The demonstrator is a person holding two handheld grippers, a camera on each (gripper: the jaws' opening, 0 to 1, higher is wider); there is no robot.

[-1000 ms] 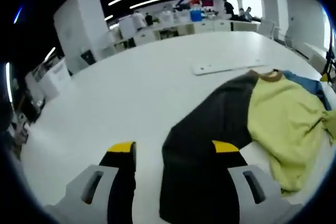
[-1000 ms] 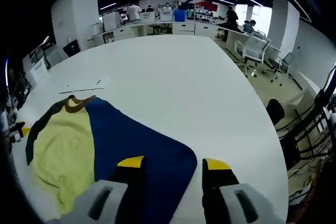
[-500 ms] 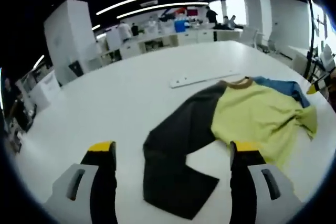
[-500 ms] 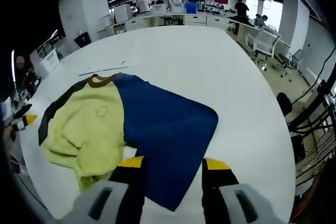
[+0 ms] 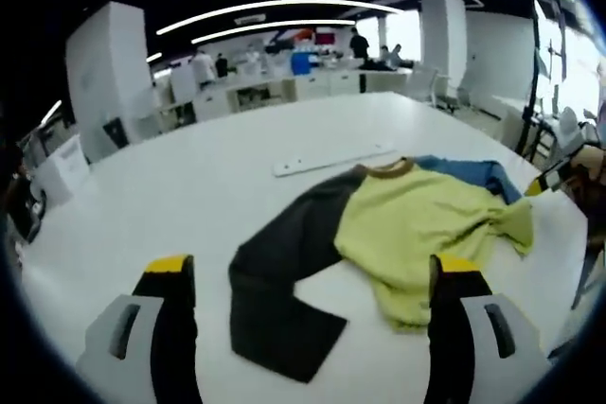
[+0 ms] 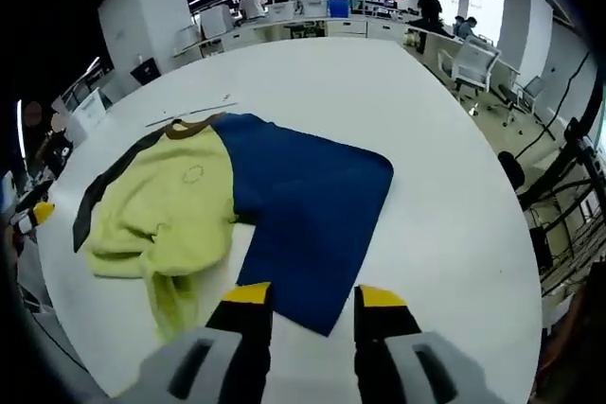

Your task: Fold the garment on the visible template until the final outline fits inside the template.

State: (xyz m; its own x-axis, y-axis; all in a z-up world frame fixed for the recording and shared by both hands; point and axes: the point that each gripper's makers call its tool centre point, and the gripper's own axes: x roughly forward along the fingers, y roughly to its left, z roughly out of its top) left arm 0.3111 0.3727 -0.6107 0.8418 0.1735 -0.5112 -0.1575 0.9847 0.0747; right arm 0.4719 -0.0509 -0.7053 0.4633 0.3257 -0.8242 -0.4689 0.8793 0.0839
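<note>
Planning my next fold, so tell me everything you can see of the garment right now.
The garment is a soft long-sleeved top: yellow-green body, brown collar, one dark sleeve and one blue sleeve. It lies flat on the white table, sleeves spread to either side, the body rumpled and bunched at its hem. Neither tool touches it.

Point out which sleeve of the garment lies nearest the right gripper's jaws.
The blue sleeve, spread flat just ahead of the right gripper; the black sleeve lies across the yellow body.
</note>
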